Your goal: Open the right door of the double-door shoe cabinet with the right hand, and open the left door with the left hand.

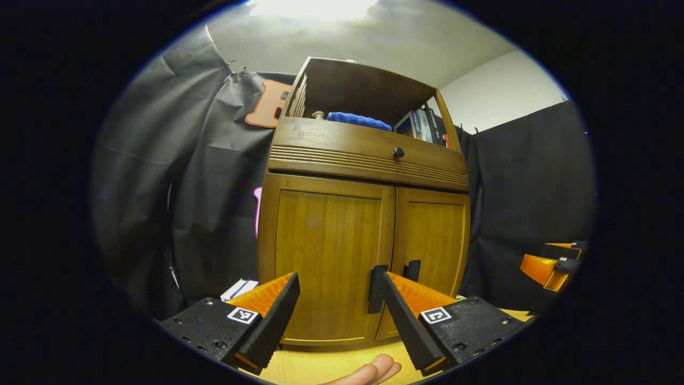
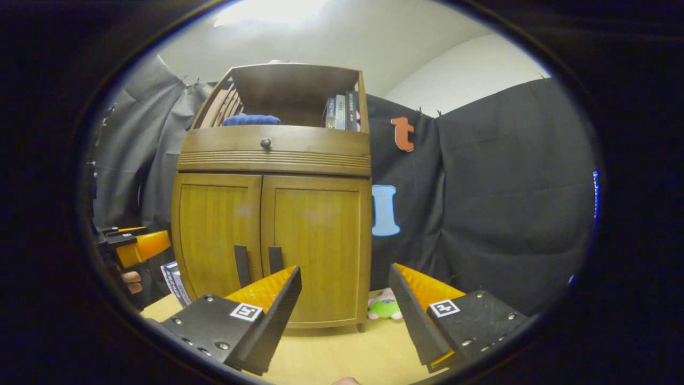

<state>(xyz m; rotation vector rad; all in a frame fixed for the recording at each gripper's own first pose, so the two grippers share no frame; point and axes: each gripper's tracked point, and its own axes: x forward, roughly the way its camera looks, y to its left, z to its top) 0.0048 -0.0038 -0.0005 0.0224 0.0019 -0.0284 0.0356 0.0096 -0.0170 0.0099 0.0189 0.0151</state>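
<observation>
Your left gripper (image 1: 334, 315) has its jaws spread wide with nothing between them, aimed at the left door (image 1: 327, 256) of the shoe cabinet (image 1: 368, 160). Your right gripper (image 2: 344, 313) is likewise spread and empty, facing the right door (image 2: 318, 251). Both doors sit closed, their two dark handles (image 2: 259, 264) side by side at the cabinet's centre seam. Above the doors is a drawer knob (image 2: 265, 143); a blue cloth (image 2: 251, 120) and books (image 2: 342, 111) fill the cabinet's top shelf. A small plush toy (image 2: 385, 307) lies by the cabinet's right foot.

Both views low, near, tilted upward — shared: closed shoe cabinet (image 1: 363, 214) front.
</observation>
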